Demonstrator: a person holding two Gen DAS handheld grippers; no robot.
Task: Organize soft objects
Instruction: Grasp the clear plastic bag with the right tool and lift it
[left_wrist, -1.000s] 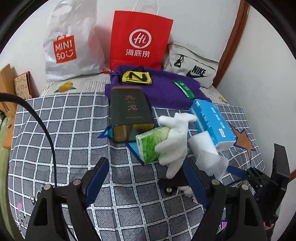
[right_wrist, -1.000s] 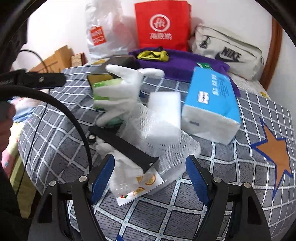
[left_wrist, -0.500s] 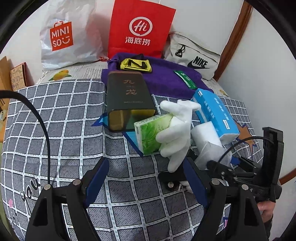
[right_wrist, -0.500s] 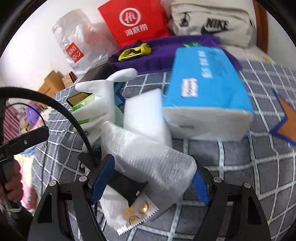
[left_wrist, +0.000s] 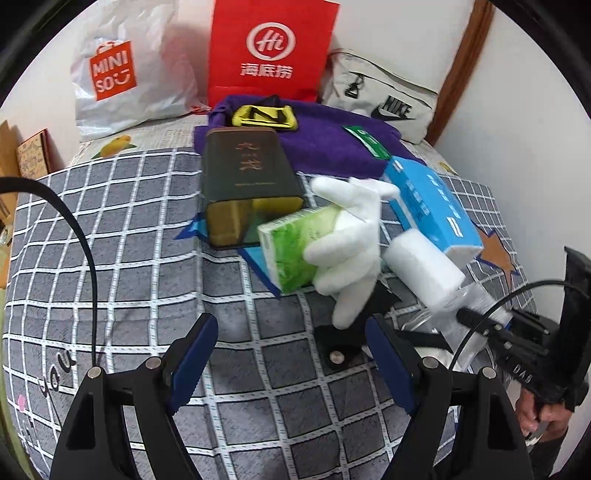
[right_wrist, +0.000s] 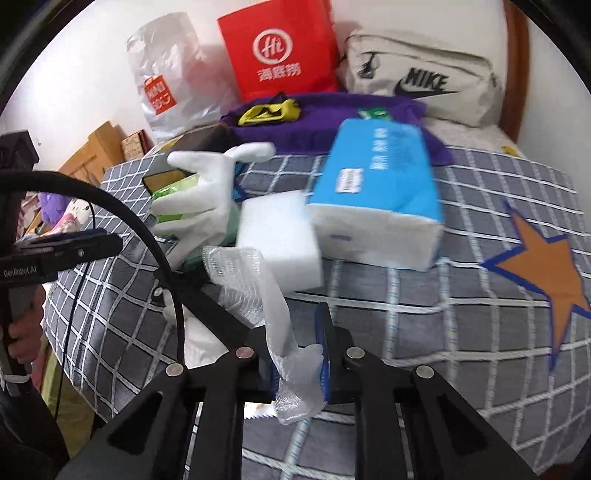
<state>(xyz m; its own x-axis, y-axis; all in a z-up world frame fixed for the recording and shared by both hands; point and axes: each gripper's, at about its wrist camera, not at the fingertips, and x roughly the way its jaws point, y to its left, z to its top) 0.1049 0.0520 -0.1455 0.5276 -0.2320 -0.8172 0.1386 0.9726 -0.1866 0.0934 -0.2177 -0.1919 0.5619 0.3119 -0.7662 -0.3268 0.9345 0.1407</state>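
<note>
Your right gripper (right_wrist: 297, 354) was clamped on the bubble wrap (right_wrist: 255, 291), its blue-padded fingers (right_wrist: 322, 332) nearly together with the clear sheet pinched between them and trailing up toward the white foam block (right_wrist: 280, 240). Your left gripper (left_wrist: 291, 350) stood wide apart over the checked bedspread (left_wrist: 129, 266), holding and touching nothing.

Just beyond the foam block, a white glove (left_wrist: 351, 251) lay draped against a green tissue pack (left_wrist: 295, 251); the print on the pack was too blurred to read. A black strap-like piece (right_wrist: 207, 306) ran under the wrap; what it was could not be told. Beside the foam, touching it on the right, sat the blue tissue pack (right_wrist: 376, 177), its writing smeared by motion. Behind the green pack lay a dark tin (left_wrist: 247, 173) with gold Chinese characters, not legible.

Further back, a purple cloth (left_wrist: 325, 144) carried a yellow-and-black item (left_wrist: 264, 116) and a small green packet (left_wrist: 365, 140). Against the wall stood a white bag (left_wrist: 122, 70) marked "MINISO", a red paper bag (left_wrist: 269, 51) marked "Hi" above Chinese characters, and a beige pouch (right_wrist: 421, 77) marked "NIKE". The left handset in the right wrist view read "GenRobot.AI".
</note>
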